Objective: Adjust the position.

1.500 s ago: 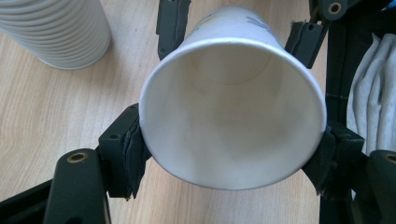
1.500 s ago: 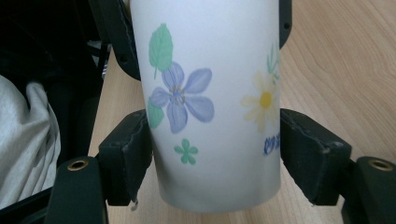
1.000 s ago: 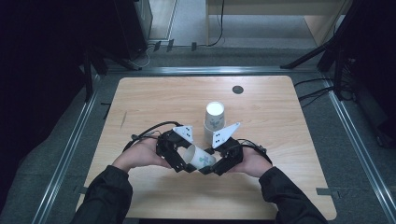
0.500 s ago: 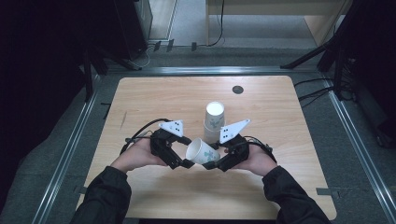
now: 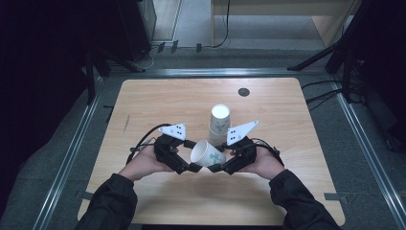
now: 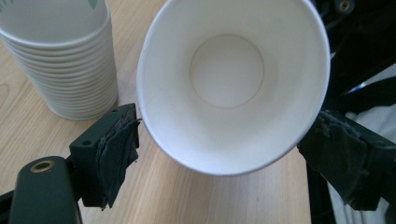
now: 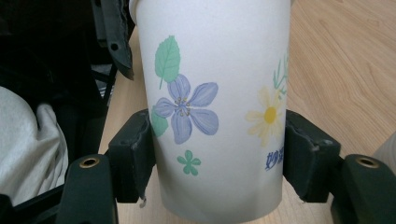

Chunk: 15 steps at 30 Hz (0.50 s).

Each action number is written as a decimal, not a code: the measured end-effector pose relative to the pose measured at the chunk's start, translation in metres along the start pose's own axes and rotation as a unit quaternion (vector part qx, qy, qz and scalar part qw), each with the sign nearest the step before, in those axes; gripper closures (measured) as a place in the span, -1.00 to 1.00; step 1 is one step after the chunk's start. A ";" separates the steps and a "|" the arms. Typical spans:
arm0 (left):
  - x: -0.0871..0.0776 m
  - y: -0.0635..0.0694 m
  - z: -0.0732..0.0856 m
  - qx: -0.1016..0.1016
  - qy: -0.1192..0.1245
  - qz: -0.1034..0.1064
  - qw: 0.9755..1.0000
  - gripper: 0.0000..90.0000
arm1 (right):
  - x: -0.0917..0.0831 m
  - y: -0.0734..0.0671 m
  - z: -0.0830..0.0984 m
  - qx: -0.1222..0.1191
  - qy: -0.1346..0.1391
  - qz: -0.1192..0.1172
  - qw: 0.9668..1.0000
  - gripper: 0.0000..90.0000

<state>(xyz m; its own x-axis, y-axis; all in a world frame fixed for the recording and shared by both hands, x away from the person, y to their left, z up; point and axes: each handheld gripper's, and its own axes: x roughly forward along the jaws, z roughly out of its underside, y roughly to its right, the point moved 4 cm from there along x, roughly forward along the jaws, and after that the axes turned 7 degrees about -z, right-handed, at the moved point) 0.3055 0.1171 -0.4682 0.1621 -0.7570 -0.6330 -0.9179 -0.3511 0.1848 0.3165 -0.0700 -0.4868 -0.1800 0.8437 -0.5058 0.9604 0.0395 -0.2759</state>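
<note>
One paper cup point(image 5: 207, 154) clamped in right tongs point(image 5: 216, 167), left tongs point(image 5: 190, 167) open

Grippers point(image 5: 191, 165) point(image 5: 218, 167) — black bodies, grey three-cornered plates on top, black cables trailing behind, frayed dark pads point(image 6: 116, 149); dark sleeves point(image 5: 110, 203).

Your right gripper point(image 7: 217, 161) has a white paper cup point(image 7: 219, 93) between its jaws, both pads pressed against the cup's lower wall. The side facing you shows a purple flower with green leaves toward the left jaw and a yellow daisy by the right jaw. Wooden table point(image 7: 345, 60) lies beyond the right jaw. Past the left jaw, the other gripper point(image 7: 114, 37) stands dark.
</note>
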 end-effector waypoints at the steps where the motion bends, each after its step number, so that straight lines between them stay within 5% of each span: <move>1: 0.000 0.001 -0.001 -0.004 0.008 0.001 1.000 -0.71 | 0.000 0.000 0.000 0.000 0.001 -0.002 1.000 -0.25; 15: -0.001 0.000 -0.005 -0.035 0.058 0.008 0.998 -0.65 | 0.007 0.001 -0.006 0.005 0.016 -0.020 1.000 -0.25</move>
<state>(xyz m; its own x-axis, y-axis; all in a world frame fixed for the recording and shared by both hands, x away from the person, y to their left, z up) 0.3075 0.1154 -0.4636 0.1933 -0.8202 -0.5384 -0.8934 -0.3740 0.2490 0.3174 -0.0612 -0.4859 -0.2116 0.8586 -0.4669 0.9500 0.0685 -0.3046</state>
